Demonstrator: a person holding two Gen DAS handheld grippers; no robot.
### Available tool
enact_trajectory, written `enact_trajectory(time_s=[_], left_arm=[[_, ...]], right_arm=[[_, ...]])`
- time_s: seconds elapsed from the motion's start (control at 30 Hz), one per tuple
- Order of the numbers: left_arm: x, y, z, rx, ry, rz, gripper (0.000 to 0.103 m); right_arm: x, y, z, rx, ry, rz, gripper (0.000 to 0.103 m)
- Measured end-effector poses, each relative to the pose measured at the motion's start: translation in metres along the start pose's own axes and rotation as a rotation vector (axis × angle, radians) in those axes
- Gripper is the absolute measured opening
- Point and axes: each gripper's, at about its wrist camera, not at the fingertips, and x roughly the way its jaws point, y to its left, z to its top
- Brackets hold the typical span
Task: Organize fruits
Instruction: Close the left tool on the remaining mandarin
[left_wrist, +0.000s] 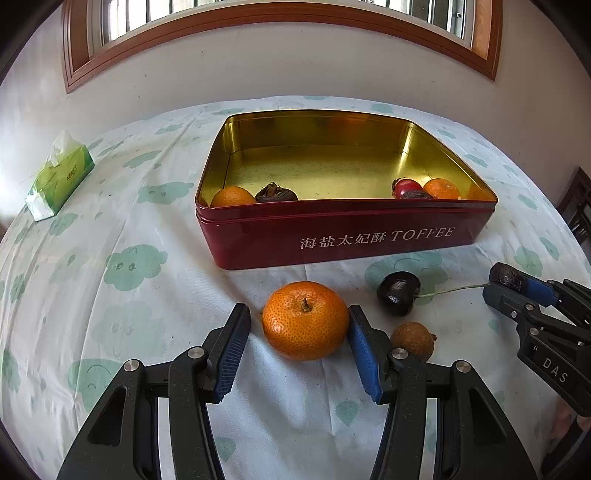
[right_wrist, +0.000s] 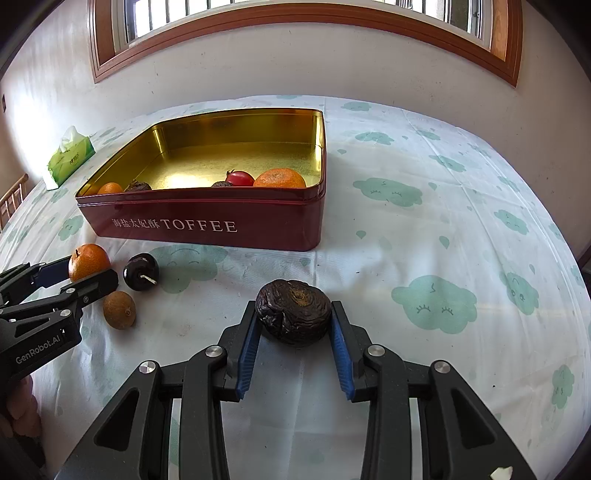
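A red TOFFEE tin (left_wrist: 332, 240) (right_wrist: 207, 225) with a gold inside holds two tangerines, a red fruit and dark wrinkled fruits. My left gripper (left_wrist: 299, 325) is open around a tangerine (left_wrist: 306, 320) on the cloth; its right pad touches the fruit, its left pad stands apart. My right gripper (right_wrist: 294, 314) is shut on a dark wrinkled fruit (right_wrist: 293, 311) (left_wrist: 506, 278), low over the cloth. A dark cherry (left_wrist: 398, 292) (right_wrist: 141, 271) and a brown longan (left_wrist: 413, 340) (right_wrist: 119, 309) lie between the grippers.
A green tissue pack (left_wrist: 59, 177) (right_wrist: 70, 157) lies at the table's far left. The table has a white cloth with green clouds (right_wrist: 436, 299). A wall with a wood-framed window stands behind. A chair (left_wrist: 578, 206) shows at the right edge.
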Motion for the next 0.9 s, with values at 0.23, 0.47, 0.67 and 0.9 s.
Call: enact_trajectory(time_s=[0.23, 0.47, 0.67, 0.9], left_arm=[[0.0002, -0.0007, -0.0002, 0.003, -0.002, 0.004, 0.051], [-0.001, -0.0031, -0.001, 0.02, -0.008, 0.003, 0.044], [-0.0009, -0.0024, -0.0008, 0.017, -0.008, 0.006, 0.043], [-0.001, -0.0023, -0.0007, 0.017, -0.008, 0.005, 0.043]], right_arm=[[0.0002, 0.0002, -0.0001, 0.0, 0.0, -0.001, 0.034], [-0.0003, 0.0006, -0.0006, 0.0, -0.001, -0.002, 0.034], [-0.0003, 0.0001, -0.0008, -0.001, -0.001, -0.003, 0.034], [-0.0004, 0.0003, -0.0008, -0.001, -0.001, -0.004, 0.034]])
